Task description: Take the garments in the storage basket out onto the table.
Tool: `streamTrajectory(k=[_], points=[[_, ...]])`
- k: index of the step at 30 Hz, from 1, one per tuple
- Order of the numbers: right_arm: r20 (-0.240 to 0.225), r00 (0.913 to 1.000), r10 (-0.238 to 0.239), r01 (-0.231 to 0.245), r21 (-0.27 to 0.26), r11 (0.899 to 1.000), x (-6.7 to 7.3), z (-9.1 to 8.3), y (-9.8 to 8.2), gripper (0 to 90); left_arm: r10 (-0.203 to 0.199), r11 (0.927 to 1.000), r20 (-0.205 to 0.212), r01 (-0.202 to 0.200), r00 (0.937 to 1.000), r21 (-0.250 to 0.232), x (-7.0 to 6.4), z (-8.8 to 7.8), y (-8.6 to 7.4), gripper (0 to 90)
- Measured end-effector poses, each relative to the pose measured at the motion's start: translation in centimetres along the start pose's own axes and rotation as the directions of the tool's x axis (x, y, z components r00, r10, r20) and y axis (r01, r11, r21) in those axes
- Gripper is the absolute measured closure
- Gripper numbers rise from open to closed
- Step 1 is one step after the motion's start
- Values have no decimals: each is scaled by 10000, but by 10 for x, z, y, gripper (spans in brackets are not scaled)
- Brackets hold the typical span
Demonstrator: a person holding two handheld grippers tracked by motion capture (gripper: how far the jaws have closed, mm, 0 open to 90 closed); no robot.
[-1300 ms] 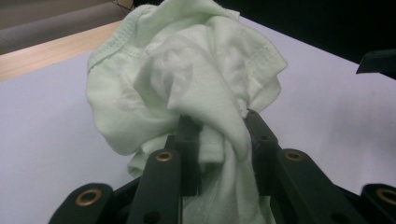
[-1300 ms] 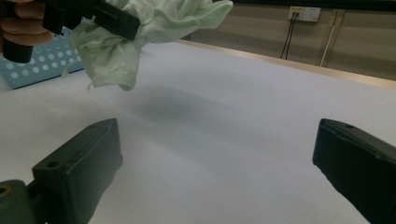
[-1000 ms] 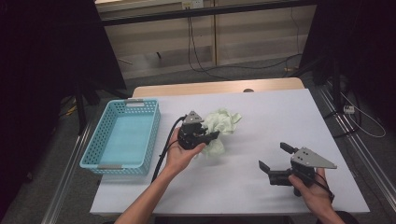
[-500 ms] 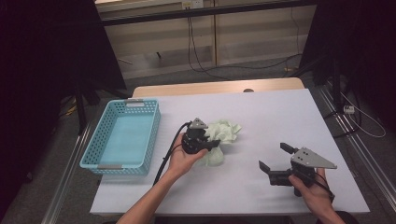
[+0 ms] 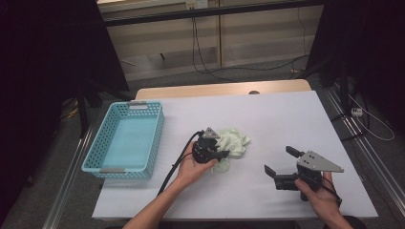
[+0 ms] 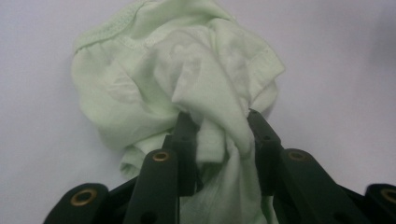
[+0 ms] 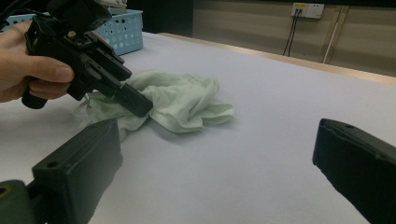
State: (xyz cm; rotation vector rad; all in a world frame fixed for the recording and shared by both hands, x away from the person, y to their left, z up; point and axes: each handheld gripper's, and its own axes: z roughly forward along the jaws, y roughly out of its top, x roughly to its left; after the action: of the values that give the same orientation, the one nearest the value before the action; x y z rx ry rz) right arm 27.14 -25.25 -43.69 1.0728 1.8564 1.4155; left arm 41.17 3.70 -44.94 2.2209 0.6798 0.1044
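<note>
Pinching the crumpled pale-green cotton garment [image 6: 187, 79] between my left gripper [image 6: 217, 128] jaws; I'm risking only a fold slipping free, while my right gripper [image 5: 279, 164] jaws are hanging apart.

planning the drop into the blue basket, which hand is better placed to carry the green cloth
Left: its tongs already pinch a fold of the crumpled pale green cloth, next to the light blue plastic basket. The right tongs hang open, apart from it.

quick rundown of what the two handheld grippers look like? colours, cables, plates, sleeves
Both are black pistol-grip units with two black jaws. The left gripper carries a small grey three-cornered plate on top and trails a black cable toward the table's near edge. Its jaws show brass-coloured rivets in the left gripper view. The right gripper bears a larger grey three-cornered plate. Forearms are bare, no sleeves.
</note>
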Motion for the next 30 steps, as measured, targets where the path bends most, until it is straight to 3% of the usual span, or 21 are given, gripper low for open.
streamTrajectory(k=[5, 11, 17, 22, 24, 26, 30], points=[[-52, 10000, -14, 14, -3, 10000, 0, 0, 0, 7, 50, 10000, -125, -50, 9999, -6, -3, 5, -3, 689], [-90, 10000, -22, 23, 94, 10000, 1, 1, 0, 11, 447, 9990, -290, -450, 9986, -85, -6, 6, -6, 667], [-73, 10000, -60, 61, 89, 9999, 1, 1, 0, 10, 446, 9990, -394, -449, 9982, -67, -9, 6, -5, 633], [-66, 10000, -20, 21, 93, 10000, 0, 1, 0, 9, 265, 9996, -202, -267, 9994, -117, -7, 5, -5, 532], [-64, 10000, -12, 12, 74, 10000, 0, 1, 0, 9, 279, 9996, -215, -281, 9994, -64, -6, 4, -5, 482], [-49, 10000, -20, 21, 78, 10000, 0, 1, 0, 9, 125, 9996, -248, -131, 9996, -265, -6, 3, -5, 415], [-41, 10000, 28, -28, 61, 10000, 0, 2, 1, 9, 182, 9984, -476, -207, 9987, -532, -5, -1, -4, 288]])
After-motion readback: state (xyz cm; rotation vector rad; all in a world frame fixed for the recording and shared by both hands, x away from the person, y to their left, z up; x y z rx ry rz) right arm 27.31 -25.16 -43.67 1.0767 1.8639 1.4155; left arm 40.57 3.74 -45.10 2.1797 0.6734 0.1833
